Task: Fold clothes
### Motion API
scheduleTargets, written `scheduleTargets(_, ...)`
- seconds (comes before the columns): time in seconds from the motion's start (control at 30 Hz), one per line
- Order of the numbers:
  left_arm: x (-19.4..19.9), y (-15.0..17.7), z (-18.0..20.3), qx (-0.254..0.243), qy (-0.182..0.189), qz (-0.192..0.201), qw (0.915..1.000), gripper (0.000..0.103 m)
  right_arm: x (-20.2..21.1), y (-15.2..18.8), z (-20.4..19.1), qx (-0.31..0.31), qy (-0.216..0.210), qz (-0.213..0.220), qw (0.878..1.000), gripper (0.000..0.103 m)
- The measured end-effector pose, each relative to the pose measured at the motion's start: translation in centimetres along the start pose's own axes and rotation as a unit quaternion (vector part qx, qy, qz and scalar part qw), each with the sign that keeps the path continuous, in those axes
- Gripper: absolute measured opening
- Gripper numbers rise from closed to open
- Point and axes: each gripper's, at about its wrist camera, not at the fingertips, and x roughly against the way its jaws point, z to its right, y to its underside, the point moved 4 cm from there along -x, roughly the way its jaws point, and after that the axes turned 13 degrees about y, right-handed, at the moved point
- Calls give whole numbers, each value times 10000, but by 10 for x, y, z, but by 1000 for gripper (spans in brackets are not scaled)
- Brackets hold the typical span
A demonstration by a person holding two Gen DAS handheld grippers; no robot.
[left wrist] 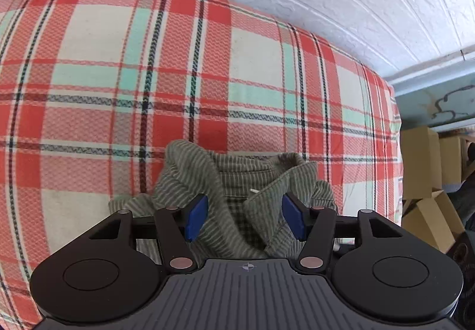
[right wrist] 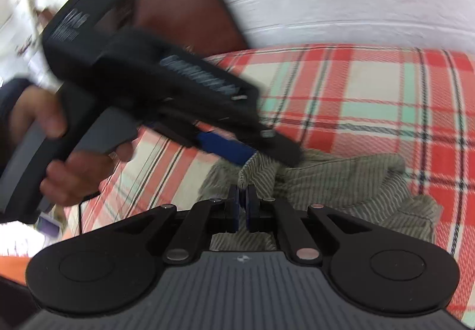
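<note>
Shirt (left wrist: pixel 225 196), green striped, bunched on plaid bedspread (left wrist: pixel 148 77) at 6 o'clock of both views; right gripper (right wrist: pixel 243 208) pinched on its edge, likely to lift and spread it; left gripper (left wrist: pixel 243 215) wide apart over collar, holding nothing.

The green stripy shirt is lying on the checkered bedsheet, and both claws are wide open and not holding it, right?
Not quite. Only the left claw is wide open, above the green stripy shirt on the checkered bedsheet. The right wrist view shows the right claw shut, pinching a fold of the shirt.
</note>
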Motion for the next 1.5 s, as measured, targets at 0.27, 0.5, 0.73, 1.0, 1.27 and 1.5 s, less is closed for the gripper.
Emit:
scheduleTargets(0.27, 12, 13, -20, 158, 151, 333, 9992, 0, 6, 3, 3, -160, -79, 1, 9998, 8)
scheduleTargets(0.5, 30, 38, -32, 329, 285, 778, 9960, 0, 28, 2, 32, -839, -89, 245, 9961, 19)
scheduleTargets(0.73, 38, 62, -43, 465, 364, 1002, 9932, 0, 16, -8, 31, -517, 889, 94, 9947, 20)
scheduleTargets(1.0, 39, 75, -51, 524, 470, 1134, 9911, 0, -12, -16, -6, 634, 1422, 6, 9878, 39)
scheduleTargets(1.27, 43, 93, -65, 738, 763, 1342, 9853, 0, -18, -13, -11, 887, 1774, -240, 9798, 46)
scheduleTargets(1.5, 40, 97, -73, 822, 840, 1270, 9849, 0, -23, -12, -10, 860, 2002, -420, 9751, 9)
